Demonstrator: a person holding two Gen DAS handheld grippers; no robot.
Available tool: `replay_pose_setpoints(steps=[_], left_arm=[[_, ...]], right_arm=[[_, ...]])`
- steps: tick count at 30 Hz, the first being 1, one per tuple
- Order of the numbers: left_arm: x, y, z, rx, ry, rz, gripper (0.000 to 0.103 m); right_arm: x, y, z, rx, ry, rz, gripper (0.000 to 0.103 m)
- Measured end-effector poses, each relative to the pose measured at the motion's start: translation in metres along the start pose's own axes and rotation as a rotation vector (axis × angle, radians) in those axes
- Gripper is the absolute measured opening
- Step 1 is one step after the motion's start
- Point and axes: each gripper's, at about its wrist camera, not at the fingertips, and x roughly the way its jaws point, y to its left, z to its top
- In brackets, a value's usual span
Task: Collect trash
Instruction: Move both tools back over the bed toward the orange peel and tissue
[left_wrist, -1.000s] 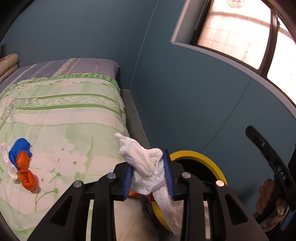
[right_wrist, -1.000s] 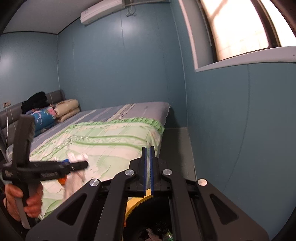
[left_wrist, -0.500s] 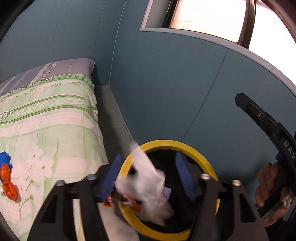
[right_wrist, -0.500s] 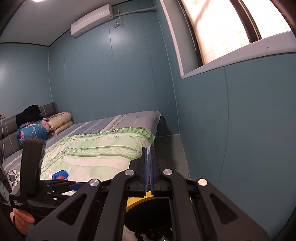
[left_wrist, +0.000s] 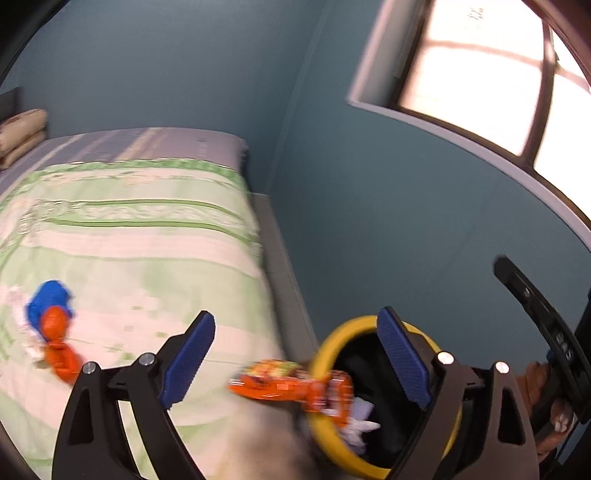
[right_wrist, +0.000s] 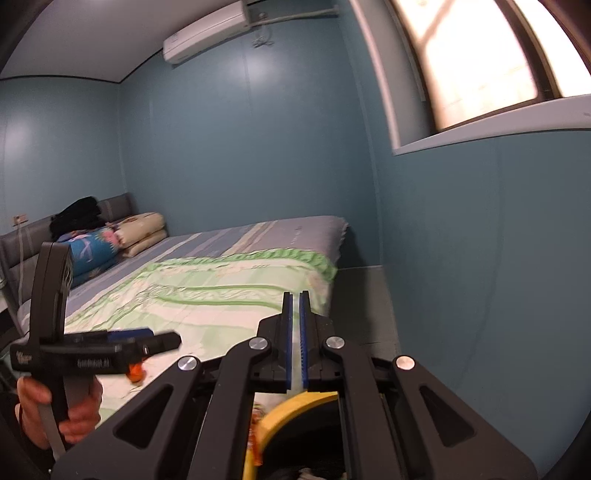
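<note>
While the bin (left_wrist: 369, 406) is being filled, scraps (left_wrist: 51, 328) are being left on the bed (left_wrist: 140, 229).
White paper (left_wrist: 360, 428) is lying inside the bin; an orange wrapper (left_wrist: 295, 387) is draped over its rim. Left gripper (left_wrist: 295, 365) is being held wide apart, empty; right gripper (right_wrist: 294, 343) is being kept pressed together.

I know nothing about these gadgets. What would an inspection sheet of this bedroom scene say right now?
Surface: bed under a green floral quilt.
Job's things: yellow-rimmed bin beside the bed; orange wrapper across its rim; white tissue inside.
Clutter: blue and orange scraps on the quilt.
Grippers: left gripper open, holding nothing; right gripper shut, holding nothing.
Cables: nothing seen.
Surroundings: teal walls, window, air conditioner, pillows.
</note>
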Motion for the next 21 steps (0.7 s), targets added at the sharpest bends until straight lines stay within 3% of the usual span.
replay_pose_setpoints(steps=[14,21], left_arm=[[-0.078,0.193,-0.009,-0.264,-0.075,0.332,0.086],[-0.104,0.272,-0.032,-0.401,-0.078,0.442,0.086]], right_arm=[[0.072,0.113,-0.008,-0.089,0.136,0.249,0.003],[0.116,0.182,-0.031,-0.145,0.243,0.355,0.003]])
